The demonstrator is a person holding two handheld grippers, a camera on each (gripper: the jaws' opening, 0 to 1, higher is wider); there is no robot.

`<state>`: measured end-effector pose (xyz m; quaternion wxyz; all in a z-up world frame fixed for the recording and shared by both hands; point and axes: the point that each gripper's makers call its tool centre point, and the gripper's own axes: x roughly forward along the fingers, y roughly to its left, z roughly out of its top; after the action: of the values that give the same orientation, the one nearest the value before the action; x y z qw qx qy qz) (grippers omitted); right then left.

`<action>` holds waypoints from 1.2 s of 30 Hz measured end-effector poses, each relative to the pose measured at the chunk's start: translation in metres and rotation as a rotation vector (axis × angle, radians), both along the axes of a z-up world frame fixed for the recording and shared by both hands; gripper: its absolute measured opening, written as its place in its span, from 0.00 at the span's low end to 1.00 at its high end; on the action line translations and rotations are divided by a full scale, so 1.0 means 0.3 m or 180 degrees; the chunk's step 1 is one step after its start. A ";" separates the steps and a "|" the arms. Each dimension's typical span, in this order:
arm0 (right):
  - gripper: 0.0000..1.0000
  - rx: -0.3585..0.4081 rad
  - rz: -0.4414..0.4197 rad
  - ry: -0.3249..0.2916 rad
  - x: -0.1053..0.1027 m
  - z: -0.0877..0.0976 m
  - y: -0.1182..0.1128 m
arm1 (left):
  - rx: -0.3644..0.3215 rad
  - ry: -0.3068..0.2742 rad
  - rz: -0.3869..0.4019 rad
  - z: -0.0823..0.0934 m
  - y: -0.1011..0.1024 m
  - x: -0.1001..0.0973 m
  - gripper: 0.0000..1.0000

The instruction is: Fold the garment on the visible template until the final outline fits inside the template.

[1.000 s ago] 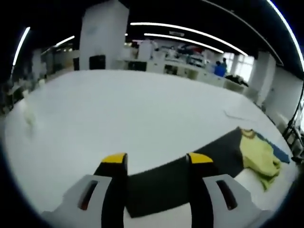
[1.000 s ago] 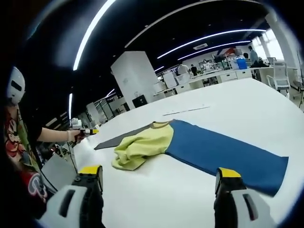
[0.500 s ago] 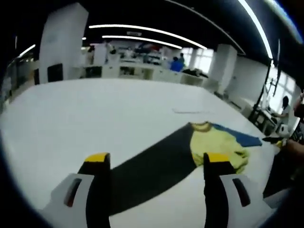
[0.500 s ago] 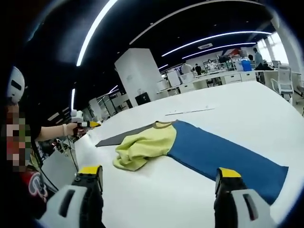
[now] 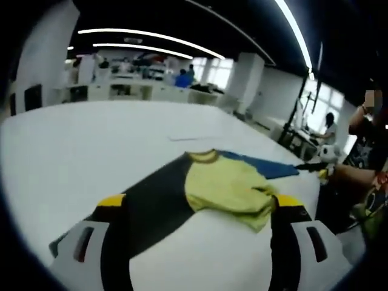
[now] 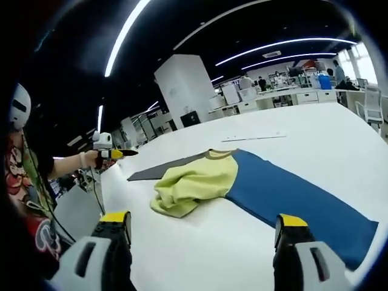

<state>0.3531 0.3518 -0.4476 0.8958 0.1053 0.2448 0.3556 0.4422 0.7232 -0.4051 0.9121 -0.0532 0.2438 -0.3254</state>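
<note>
A yellow and blue garment (image 6: 242, 182) is lying bunched on a dark template (image 5: 151, 203) on the white table (image 6: 200, 242). Both the left gripper (image 5: 197, 209) and the right gripper (image 6: 203, 227) are hovering near it, jaws spread wide, gripping nothing. A person's hand (image 6: 91, 159) is holding the left gripper at far left.

Yellow-green shirt (image 6: 194, 185) with olive collar, blue sheet (image 6: 297, 197), dark grey template (image 5: 154, 203), white tabletop (image 6: 315, 130), yellow-tipped black hand-held gripper (image 6: 203, 227)

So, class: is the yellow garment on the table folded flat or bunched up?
Bunched up: the yellow garment lies crumpled in uneven folds where the dark and blue template halves meet.
</note>
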 end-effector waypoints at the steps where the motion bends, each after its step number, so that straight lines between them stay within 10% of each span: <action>1: 1.00 -0.0006 0.0033 0.0005 -0.001 -0.001 0.013 | -0.0046 -0.0001 -0.0020 -0.001 -0.022 -0.010 0.90; 27: 0.87 0.0076 0.0459 0.0118 0.007 -0.071 0.243 | -0.0446 0.0377 -0.0665 -0.137 -0.364 -0.194 0.58; 36: 0.60 0.0063 0.0585 0.0218 0.032 -0.139 0.357 | -0.0604 0.0572 -0.0794 -0.197 -0.481 -0.242 0.43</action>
<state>0.3626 0.4590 -0.4895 0.8494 0.1032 0.2803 0.4350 0.3695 0.5790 -0.4641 0.8300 -0.1373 0.2972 -0.4515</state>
